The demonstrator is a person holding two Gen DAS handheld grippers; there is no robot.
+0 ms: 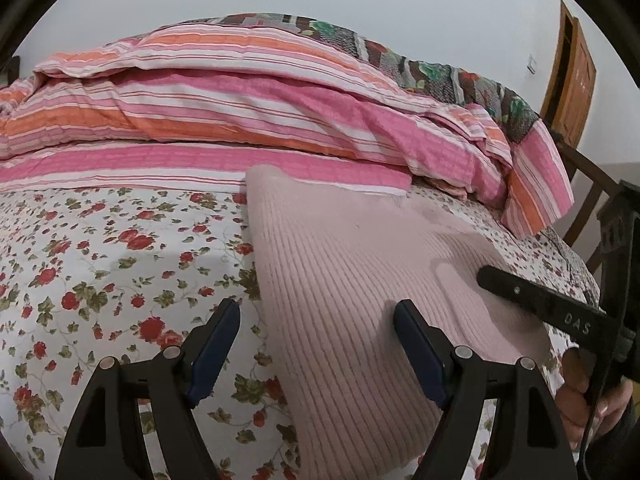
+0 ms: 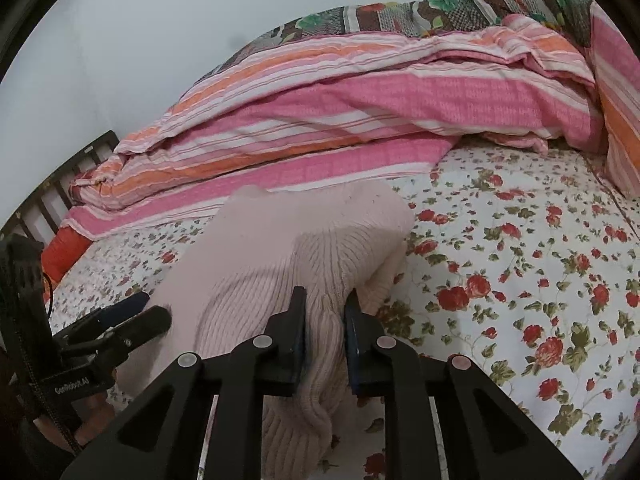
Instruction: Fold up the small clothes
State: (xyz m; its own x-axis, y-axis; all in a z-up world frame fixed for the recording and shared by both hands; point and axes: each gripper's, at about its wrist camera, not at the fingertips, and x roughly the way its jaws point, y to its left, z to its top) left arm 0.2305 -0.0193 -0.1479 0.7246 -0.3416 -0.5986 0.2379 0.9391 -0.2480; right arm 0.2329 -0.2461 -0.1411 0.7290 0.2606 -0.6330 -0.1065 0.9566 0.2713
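A pale pink ribbed knit garment [image 1: 352, 280] lies on the floral bed sheet [image 1: 100, 264]. My left gripper [image 1: 316, 320] is open, its right finger resting on the garment's left part and its left finger over the sheet. My right gripper [image 2: 326, 304] is shut on a bunched fold of the same garment [image 2: 276, 248], lifting it slightly. The right gripper also shows at the right of the left wrist view [image 1: 540, 304]; the left gripper shows at the left of the right wrist view [image 2: 132, 320].
A rolled pink, orange and white striped quilt [image 1: 248, 112] lies along the back of the bed, a dark patterned blanket [image 1: 440, 76] behind it. A wooden door [image 1: 572, 92] stands at the far right. A dark bed rail [image 2: 52, 196] runs at left.
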